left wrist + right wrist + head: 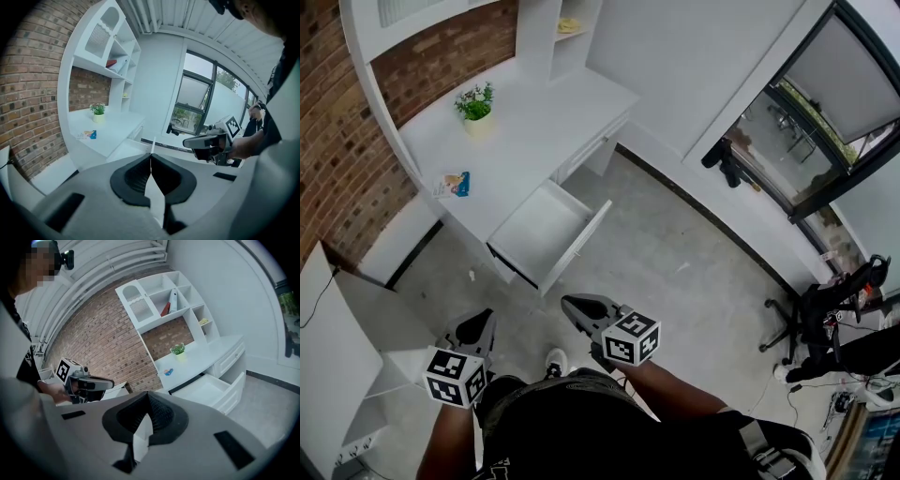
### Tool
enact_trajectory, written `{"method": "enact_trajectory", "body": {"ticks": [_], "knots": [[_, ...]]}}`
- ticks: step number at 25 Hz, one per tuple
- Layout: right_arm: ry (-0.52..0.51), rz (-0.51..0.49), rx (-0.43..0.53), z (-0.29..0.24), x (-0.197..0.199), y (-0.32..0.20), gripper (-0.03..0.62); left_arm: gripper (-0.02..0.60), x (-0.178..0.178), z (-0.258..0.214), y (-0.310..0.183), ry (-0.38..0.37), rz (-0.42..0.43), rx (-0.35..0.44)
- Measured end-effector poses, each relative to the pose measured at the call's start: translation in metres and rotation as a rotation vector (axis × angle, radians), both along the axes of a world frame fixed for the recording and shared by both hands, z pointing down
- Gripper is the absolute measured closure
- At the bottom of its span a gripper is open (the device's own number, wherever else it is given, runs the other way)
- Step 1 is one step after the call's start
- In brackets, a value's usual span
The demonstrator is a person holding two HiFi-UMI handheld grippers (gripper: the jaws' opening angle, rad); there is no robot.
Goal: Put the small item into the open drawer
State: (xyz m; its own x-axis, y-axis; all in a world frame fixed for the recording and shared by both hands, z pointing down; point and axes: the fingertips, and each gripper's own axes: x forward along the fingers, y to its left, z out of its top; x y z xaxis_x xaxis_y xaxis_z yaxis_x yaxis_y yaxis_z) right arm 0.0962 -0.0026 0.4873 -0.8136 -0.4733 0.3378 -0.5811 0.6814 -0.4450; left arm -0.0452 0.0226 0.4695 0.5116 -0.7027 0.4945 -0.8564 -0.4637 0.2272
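Observation:
The small item (455, 184), a blue and white packet, lies on the white desk (534, 122) near its left end; it also shows as the packet (88, 135) and the packet (168, 372) in the gripper views. Below the desk top the open drawer (546, 234) stands pulled out and looks empty, seen too as the drawer (211, 389). My left gripper (478, 325) and right gripper (574, 307) hover over the floor, well short of the desk. In their own views the left gripper (151, 157) and the right gripper (147, 398) are both shut with nothing held.
A potted plant (475, 105) stands on the desk behind the packet. White shelving (164, 301) rises against the brick wall. An office chair (816, 323) and a glass door (806, 131) are off to the right. A white panel (337, 347) sits at my left.

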Motion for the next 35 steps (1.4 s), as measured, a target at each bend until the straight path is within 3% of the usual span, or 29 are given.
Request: {"method": "enact_trajectory", "body": {"ticks": [10, 20, 35], "knots": [[-0.018, 0.018, 0.011, -0.005, 0.009, -0.018, 0.589, 0.563, -0.012, -0.011, -0.026, -0.039, -0.020, 0.036], [0.002, 0.024, 0.031, 0.000, -0.007, -0.048, 0.589, 0.563, -0.028, -0.009, -0.070, -0.021, 0.000, 0.085], [0.043, 0.138, 0.021, 0.000, -0.072, -0.139, 0.589, 0.563, -0.088, -0.003, -0.196, -0.054, 0.147, 0.100]]}}
